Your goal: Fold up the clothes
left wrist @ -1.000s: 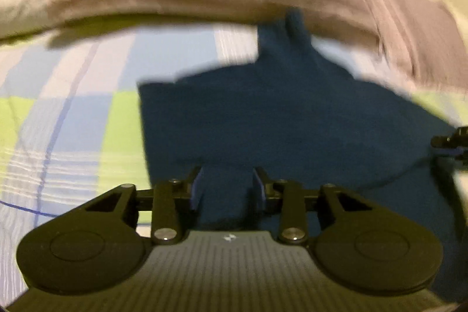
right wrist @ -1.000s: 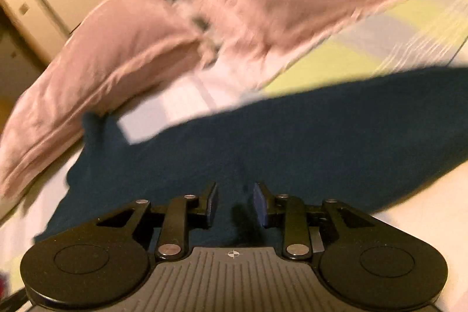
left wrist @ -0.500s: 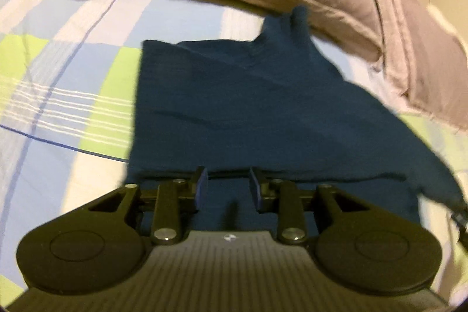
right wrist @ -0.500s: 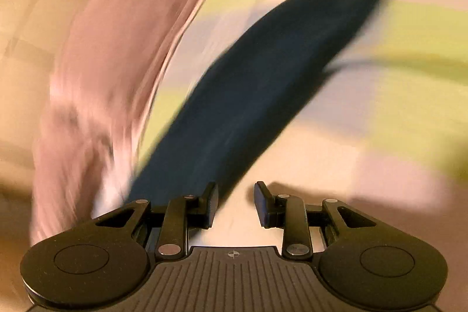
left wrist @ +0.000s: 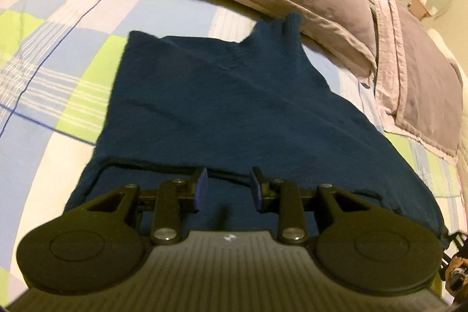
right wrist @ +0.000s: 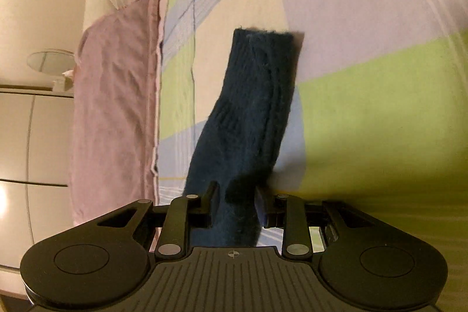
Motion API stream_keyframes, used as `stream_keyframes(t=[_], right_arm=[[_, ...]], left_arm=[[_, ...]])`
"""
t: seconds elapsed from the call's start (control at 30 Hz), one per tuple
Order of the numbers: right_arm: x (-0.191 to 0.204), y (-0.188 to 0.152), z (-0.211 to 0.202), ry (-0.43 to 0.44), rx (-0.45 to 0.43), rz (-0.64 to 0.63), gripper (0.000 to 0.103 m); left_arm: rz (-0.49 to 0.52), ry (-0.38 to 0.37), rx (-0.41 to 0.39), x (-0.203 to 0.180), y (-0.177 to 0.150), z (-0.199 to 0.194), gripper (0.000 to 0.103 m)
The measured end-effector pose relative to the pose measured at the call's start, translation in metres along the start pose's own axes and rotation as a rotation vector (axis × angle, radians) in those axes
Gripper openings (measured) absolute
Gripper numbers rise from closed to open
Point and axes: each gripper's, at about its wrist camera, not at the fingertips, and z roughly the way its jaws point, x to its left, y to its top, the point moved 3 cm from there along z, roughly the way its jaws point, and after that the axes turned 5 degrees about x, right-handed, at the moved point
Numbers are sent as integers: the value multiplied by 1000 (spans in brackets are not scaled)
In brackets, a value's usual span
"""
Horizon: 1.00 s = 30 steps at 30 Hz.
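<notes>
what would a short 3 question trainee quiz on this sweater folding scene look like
1. True or false: the left claw is clamped on the dark blue sweater.
2. Which part of the sweater runs between the right claw's fingers? A) the sleeve B) the collar C) the hem
3. Fill in: the sweater lies on a ____ bedsheet.

Key: 1 false, its fingers stand apart over the fabric. 2 A, the sleeve stretches away from the claw, cuff at the far end. 3 checked.
</notes>
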Motion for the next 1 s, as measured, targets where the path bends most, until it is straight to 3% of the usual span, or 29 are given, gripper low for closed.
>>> stream_keyframes(t=[0.03,0.17,0.27,0.33,0.43,0.5,0.53,0.6,0.63,0.67,0.7,0.8,0.9,1.0], right_arm=[[4,0,-1,-38,-11,-35,10],[51,-21,0,-163,-72,-313,7],[114,-62,-1,-158,-118,-601,6],[159,-108,0,-98,-108,-791,6],[224,-224,-1,54,-55,-1176,6],[241,-316,-9,180,27,-1418,6],[241,-360,-11,215,83,-1542,7],[222,-444,-6,188,224,-1805,8],[208,-481,-3,150,286,-1937,25],[187,-507,2,88,321,-2045,55],[169,-518,5,56,346,-2095,63],[129,-510,13,-52,460,-2067,63],[111,-469,21,-199,512,-1949,63],[105,-418,27,-338,492,-1786,63]], left_arm=[[-9,1,-4,4,0,-2,27],[-47,-1,-21,20,0,-12,27],[-94,-8,-39,38,1,-24,27],[-136,-11,-51,51,0,-33,27],[-199,-12,-68,70,-4,-46,27],[-241,-12,-80,82,-7,-55,27],[-261,-12,-85,88,-9,-59,27],[-298,-17,-83,98,-13,-64,27],[-307,-25,-79,101,-15,-65,27],[-317,-33,-74,103,-16,-65,27],[-326,-40,-70,106,-18,-65,29],[-326,-78,-56,106,-21,-61,33],[-341,-133,-37,98,-17,-45,33],[-388,-197,-47,90,1,-24,38]])
